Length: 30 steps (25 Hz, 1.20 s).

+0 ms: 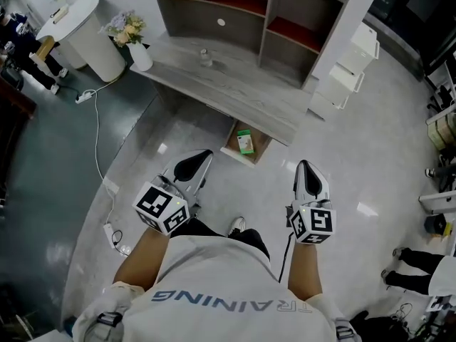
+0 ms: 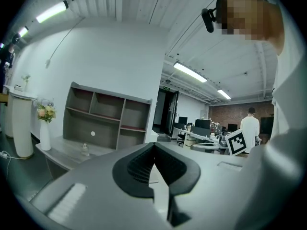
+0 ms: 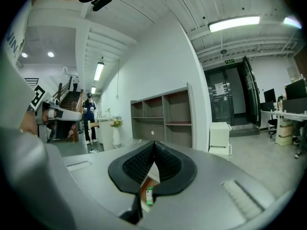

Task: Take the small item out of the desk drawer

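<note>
The desk (image 1: 235, 84) is a long slab of pale grey wood grain. On its back half stands an open shelf unit (image 1: 249, 9) of the same grey, with reddish shelf boards. Below the desk's front edge a shallow drawer (image 1: 259, 148) stands pulled out, brown inside with a pale rim. Its rear part is hidden under the desk top. In it lies the small item, a flat green-and-white box (image 1: 245, 142), whose print is too small to read.

On the desk top, near the middle, sits a small clear jar (image 1: 205, 57), but I cannot tell what it holds. At the desk's left end stands a smooth white vase (image 1: 140, 55) of pale flowers. Off the desk's right end is a white cabinet (image 1: 349, 70) with stepped-out drawers.

Both grippers hang well in front of the desk, above glossy pale floor tiles. The left gripper (image 2: 153, 146) has grey shells and ribbed black pads, with the tips pressed together on nothing. The right gripper (image 3: 154, 144) is built the same and is likewise closed and empty. The box shows only through the gap behind its pads, far beyond them.
</note>
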Motion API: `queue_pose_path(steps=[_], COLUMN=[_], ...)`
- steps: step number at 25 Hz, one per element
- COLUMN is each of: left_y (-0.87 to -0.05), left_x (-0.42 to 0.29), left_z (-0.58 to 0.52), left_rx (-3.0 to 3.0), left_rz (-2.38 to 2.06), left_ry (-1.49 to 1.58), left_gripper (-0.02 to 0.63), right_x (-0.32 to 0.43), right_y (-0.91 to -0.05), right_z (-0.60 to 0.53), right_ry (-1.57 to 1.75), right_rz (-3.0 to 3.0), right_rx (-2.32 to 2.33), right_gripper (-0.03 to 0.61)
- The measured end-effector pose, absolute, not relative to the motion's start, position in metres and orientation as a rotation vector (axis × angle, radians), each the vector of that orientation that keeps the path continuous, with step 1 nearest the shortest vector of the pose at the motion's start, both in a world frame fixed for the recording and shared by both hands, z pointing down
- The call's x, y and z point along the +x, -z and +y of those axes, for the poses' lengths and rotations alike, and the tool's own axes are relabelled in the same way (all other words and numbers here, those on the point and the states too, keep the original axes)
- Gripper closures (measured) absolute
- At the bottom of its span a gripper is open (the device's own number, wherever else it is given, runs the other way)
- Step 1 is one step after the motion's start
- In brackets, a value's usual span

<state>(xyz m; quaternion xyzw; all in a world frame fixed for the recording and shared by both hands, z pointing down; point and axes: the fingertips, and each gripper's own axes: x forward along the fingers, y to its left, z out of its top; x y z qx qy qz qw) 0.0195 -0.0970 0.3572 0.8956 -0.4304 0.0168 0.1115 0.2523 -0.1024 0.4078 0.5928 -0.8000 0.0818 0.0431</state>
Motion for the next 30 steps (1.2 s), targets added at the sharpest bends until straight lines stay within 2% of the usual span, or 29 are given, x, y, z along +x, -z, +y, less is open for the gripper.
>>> queue_pose_path(steps=[7, 20, 30], left_y=[-0.359, -0.389, -0.392], left_x=[0.009, -0.058, -0.04], left_z=[-0.162, -0.269, -0.266], left_rx=[2.703, 2.841, 2.796], left_rz=[-1.102, -0.88, -0.883], left_ry=[-0.032, -0.156, -0.127], left_gripper=[0.612, 0.612, 0.612], right_x=[0.238, 0.143, 0.162], right_y=[-0.404, -0.41, -0.415], right_z=[-0.136, -0.189, -0.187], right_ry=[-0.232, -0.207, -0.235], right_rz=[-2.315, -2.11, -2.102], right_rx=[1.945, 2.044, 2.019], right_gripper=[0.563, 0.563, 0.563])
